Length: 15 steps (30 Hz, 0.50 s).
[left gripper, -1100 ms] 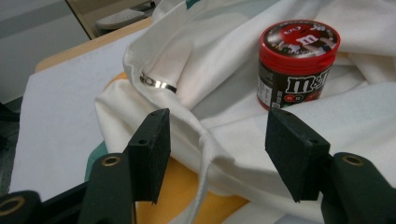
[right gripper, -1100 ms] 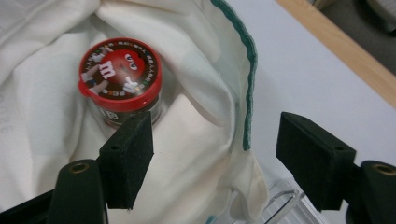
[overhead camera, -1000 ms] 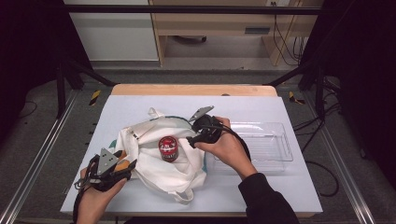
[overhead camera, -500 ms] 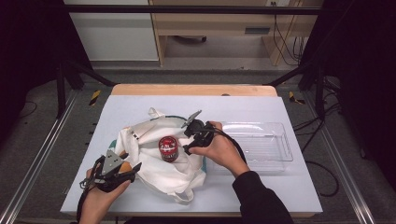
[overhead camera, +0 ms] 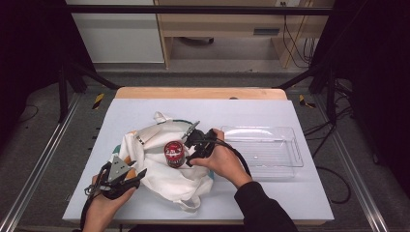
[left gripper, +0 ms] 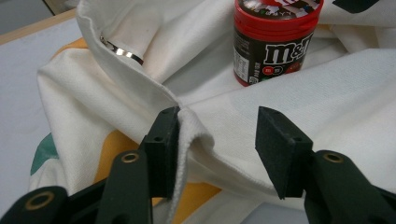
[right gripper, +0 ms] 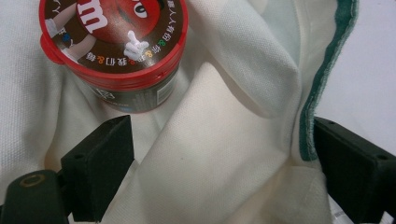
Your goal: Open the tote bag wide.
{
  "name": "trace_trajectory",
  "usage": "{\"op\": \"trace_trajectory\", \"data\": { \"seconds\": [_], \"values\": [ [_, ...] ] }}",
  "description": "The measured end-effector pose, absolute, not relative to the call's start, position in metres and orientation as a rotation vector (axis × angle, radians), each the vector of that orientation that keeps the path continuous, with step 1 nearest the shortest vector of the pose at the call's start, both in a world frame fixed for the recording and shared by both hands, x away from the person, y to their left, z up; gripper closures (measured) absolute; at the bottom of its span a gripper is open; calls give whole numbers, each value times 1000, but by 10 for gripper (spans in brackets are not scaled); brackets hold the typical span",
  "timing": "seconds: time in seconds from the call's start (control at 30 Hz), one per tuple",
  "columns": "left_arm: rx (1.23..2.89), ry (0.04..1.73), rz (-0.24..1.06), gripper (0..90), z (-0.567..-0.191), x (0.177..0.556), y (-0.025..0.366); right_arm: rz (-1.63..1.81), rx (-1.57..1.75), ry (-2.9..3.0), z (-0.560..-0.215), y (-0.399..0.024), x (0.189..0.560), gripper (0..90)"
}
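A white cloth bag point(overhead camera: 164, 174) with a green-trimmed edge lies crumpled on the table. A red-lidded M&M's jar point(overhead camera: 174, 153) stands upright on it. My left gripper point(overhead camera: 138, 175) is at the bag's near-left corner. In the left gripper view its jaws point(left gripper: 219, 123) have just been closing and straddle a raised fold of the bag point(left gripper: 191, 126); one pad touches the fold, the other stands off it. My right gripper point(overhead camera: 187, 150) sits just right of the jar. Its jaws point(right gripper: 222, 135) have just been opening and stand wide over bag cloth point(right gripper: 224, 154), the jar point(right gripper: 116, 51) beyond one jaw.
A clear plastic tray point(overhead camera: 261, 129) sits on the table to the right of the bag, close behind the right hand. The table's wooden far edge point(overhead camera: 198, 93) runs across the back. Dark frame posts stand at both sides.
The right hand has come left and down, closer to the jar, and its jaws have spread. The left gripper has stayed at the bag's corner, its jaws narrower around the fold.
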<state>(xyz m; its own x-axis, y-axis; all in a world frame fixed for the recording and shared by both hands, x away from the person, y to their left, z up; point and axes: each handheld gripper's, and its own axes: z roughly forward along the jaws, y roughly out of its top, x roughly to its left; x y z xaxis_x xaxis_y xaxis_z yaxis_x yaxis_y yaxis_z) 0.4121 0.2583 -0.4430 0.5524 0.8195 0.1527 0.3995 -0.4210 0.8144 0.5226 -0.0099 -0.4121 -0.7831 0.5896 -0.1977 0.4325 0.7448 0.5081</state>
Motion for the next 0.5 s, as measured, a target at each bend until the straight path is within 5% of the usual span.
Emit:
{"op": "trace_trajectory", "data": {
  "seconds": [0.3,0.5],
  "values": [
    [2025,978,712,591,-443,412,259,544,762,2605,-421,1,522,120],
    [2020,982,708,603,-443,412,260,474,737,2595,-425,4,520,290]
  ]
}}
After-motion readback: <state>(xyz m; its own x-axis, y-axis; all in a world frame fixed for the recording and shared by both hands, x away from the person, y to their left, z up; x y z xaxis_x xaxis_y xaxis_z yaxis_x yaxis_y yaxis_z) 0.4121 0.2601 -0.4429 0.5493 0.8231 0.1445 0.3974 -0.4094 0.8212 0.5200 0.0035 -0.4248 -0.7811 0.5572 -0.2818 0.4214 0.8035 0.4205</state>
